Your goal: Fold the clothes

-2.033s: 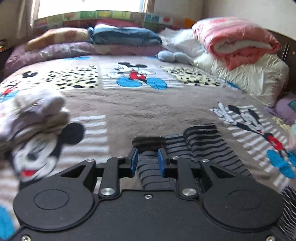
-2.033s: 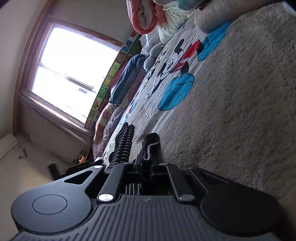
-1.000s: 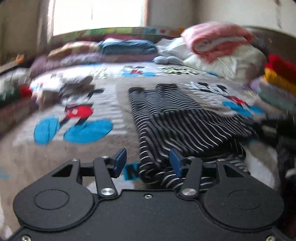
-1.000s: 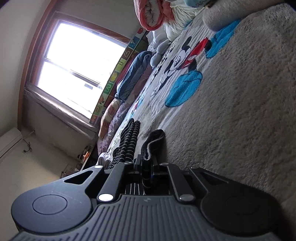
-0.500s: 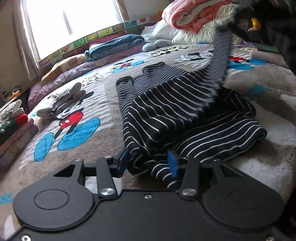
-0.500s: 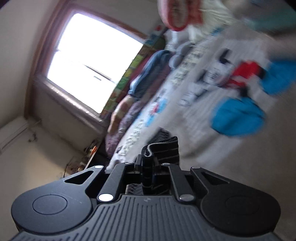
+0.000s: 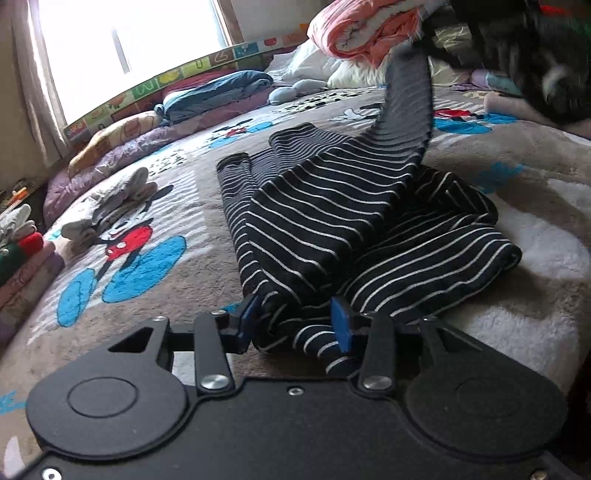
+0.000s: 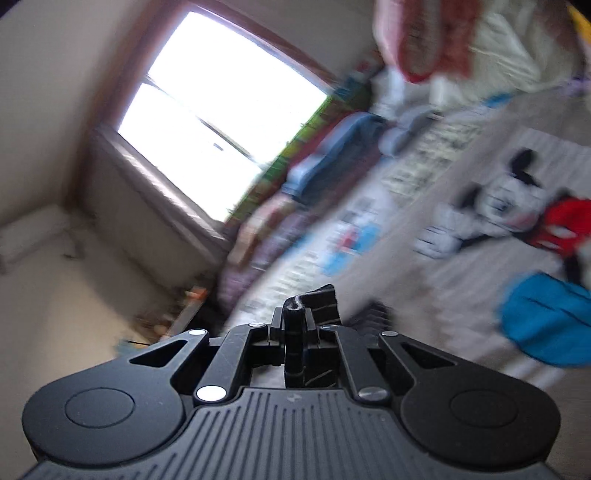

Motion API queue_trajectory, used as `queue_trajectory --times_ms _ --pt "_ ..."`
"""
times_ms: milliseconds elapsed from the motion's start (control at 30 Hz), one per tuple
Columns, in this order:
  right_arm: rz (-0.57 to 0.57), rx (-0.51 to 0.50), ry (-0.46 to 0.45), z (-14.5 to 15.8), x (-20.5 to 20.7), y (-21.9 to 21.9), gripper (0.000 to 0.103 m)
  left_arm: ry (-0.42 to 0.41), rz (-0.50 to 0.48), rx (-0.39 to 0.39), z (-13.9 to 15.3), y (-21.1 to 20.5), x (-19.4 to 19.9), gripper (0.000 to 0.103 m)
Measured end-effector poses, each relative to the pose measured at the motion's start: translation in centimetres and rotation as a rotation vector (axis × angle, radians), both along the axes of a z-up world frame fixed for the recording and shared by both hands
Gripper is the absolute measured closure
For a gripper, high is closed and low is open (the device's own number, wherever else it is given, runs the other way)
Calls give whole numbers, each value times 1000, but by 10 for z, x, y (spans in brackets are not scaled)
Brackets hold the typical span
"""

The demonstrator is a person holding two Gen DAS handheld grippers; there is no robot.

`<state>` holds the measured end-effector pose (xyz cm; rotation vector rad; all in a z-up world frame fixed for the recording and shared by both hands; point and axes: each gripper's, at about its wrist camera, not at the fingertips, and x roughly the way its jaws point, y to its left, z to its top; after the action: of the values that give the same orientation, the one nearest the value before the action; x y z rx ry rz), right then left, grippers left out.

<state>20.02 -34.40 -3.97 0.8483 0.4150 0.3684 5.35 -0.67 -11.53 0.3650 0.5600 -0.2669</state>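
A black garment with white stripes (image 7: 351,221) lies half folded on the cartoon-mouse blanket (image 7: 535,302). Its near corner sits bunched between the blue pads of my left gripper (image 7: 294,323), whose jaws are closing around it, low on the bed. One striped strip (image 7: 406,92) rises off the pile toward a dark blurred shape at the top right. In the right wrist view my right gripper (image 8: 295,332) is shut on that striped fabric (image 8: 321,299), held up in the air above the bed; this view is blurred.
A stack of folded clothes (image 7: 22,258) sits at the left edge, with small grey and white pieces (image 7: 110,203) beyond it. Blue bedding (image 7: 214,92) and a pink quilt (image 7: 369,29) line the far side under the window (image 7: 129,44).
The right gripper has risen with the striped strip, pulling it up off the pile. The left gripper settled at the garment's near corner and its jaws narrowed around it.
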Motion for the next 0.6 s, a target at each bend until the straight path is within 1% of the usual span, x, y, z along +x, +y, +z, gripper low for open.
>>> queue_trajectory --times_ms 33,100,167,233,333,367,400,433,467,500,533,567,600 --pt "-23 -3 37 -11 0 -5 93 7 -4 -12 1 2 0 64" --pt "-54 11 85 -29 -1 -14 93 23 -13 -45 5 6 1 64" --pt "-78 21 125 -44 -2 -21 93 40 -22 -135 16 18 0 63" --pt "-64 13 125 -43 -1 -19 93 25 -12 -246 30 34 -4 63" --pt "-44 -1 124 -41 0 -16 93 -52 81 -384 46 59 -4 63" --pt "-36 -4 122 -40 0 -14 93 -60 109 -425 48 65 -1 67" --pt "-27 -7 114 -36 2 -13 93 -69 137 -466 50 71 2 69" --pt "-19 -9 108 -33 3 -11 93 -65 153 -516 51 76 6 76" --pt "-11 -12 103 -28 5 -10 93 -54 161 -573 50 79 11 81" --pt "-3 -14 98 -24 6 -8 93 -34 158 -607 47 79 15 83" --pt "5 -16 93 -22 8 -6 93 -7 146 -626 41 75 19 87" --pt "11 -18 90 -19 9 -5 93 20 134 -645 36 71 23 87" --pt "17 -21 87 -16 11 -3 93 66 131 -630 26 64 27 87"
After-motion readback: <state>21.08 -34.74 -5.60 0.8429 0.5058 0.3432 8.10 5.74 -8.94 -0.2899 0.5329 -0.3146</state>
